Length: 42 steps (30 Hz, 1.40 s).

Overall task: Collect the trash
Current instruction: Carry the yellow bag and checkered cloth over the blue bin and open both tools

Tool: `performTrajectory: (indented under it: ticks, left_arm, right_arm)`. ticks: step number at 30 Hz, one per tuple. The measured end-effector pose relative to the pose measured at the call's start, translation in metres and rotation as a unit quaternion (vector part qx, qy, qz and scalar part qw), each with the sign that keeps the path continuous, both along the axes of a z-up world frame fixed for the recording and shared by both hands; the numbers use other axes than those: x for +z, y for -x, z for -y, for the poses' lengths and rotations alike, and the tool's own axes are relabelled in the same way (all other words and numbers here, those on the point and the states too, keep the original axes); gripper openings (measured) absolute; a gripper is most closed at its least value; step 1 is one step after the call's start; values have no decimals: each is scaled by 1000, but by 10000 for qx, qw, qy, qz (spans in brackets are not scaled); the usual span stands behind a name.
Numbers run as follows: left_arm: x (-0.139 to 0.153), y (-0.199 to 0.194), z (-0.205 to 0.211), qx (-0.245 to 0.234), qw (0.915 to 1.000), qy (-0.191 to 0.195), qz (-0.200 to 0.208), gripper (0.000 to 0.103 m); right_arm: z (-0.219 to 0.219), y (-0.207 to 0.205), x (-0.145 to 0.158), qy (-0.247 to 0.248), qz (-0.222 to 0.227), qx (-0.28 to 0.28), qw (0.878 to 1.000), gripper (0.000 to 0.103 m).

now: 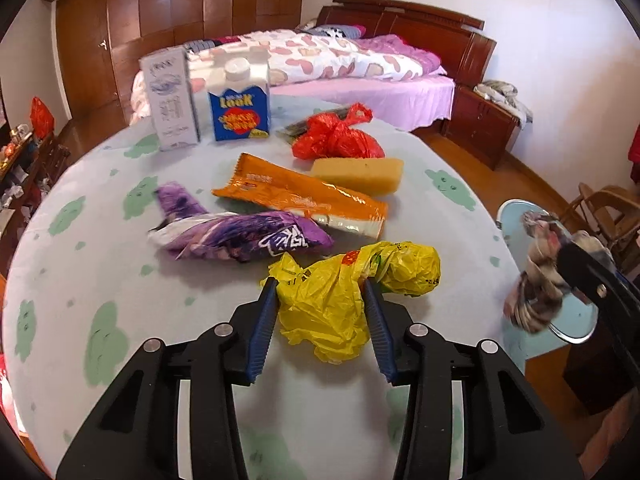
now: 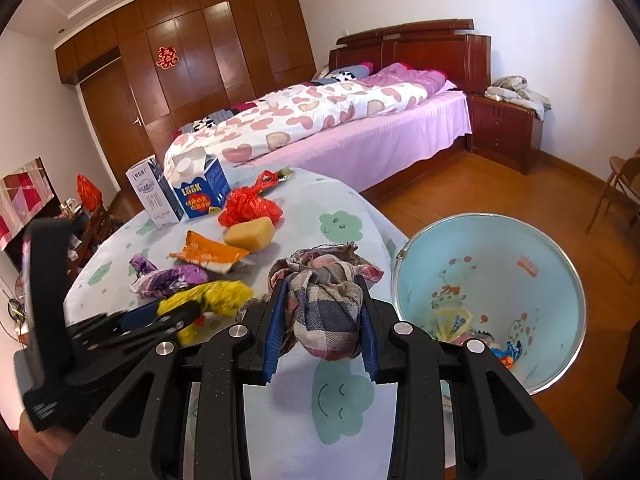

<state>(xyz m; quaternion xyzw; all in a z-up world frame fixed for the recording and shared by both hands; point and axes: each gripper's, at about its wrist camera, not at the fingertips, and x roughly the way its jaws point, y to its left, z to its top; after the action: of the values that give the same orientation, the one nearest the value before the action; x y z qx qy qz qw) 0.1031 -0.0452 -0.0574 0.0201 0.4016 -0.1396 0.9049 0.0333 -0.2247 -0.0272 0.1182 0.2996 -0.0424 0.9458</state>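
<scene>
I am looking down my left gripper (image 1: 320, 292), which is tilting steeply toward the table (image 1: 100, 240). Its blue pads (image 1: 264, 320) are standing on either side of the yellow plastic bag (image 1: 340, 292) and pressing into the crumpled film, so I am reading this as a grip on the bag, which is lying on the cloth near the table's near edge.

My right gripper (image 2: 322, 300) is pointing less steeply and is clamping a bundled checked cloth (image 2: 326, 308) between its pads; the bundle is hanging clear of the tabletop, just at the table's right edge. In the left wrist view that same cloth (image 1: 536, 292) is showing off to the right, blurred, over the rim of the bin.

The pale blue bin (image 2: 568, 264) is standing on the wooden floor just beside the table's right edge, mouth open upward, with a few scraps lying at its bottom. The floor beyond it is lying bare up to the bed (image 2: 360, 136).

Farther out on the table I am seeing a purple wrapper (image 1: 240, 232) and an orange wrapper (image 1: 304, 196) just beyond the yellow bag, then a yellow sponge (image 1: 360, 174) touching a knotted red bag (image 1: 336, 138). Two cartons, one white (image 1: 170, 100) and one blue (image 1: 240, 104), are standing upright near the far edge.
</scene>
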Motion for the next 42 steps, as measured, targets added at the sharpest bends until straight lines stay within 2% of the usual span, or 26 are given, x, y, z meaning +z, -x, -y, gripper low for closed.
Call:
performTrajectory:
  ticks: [9,18,28,42]
  left_arm:
    - [31,30,-11,153,9992,50,377,43]
    - [53,47,-4,19,9980,81,633,43]
    - [63,60,27,-236,9967,17,779,43]
    - [67,64,87,-746,9936,25,842,43]
  right_arm:
    - [-2,21,16,186,218,14,9996,33]
    - [11,36,27,329,295,-108,9990,33]
    - [35,54,33,502,346,-373,9974,33]
    - [85,61,28,442,318,-994,9936,33]
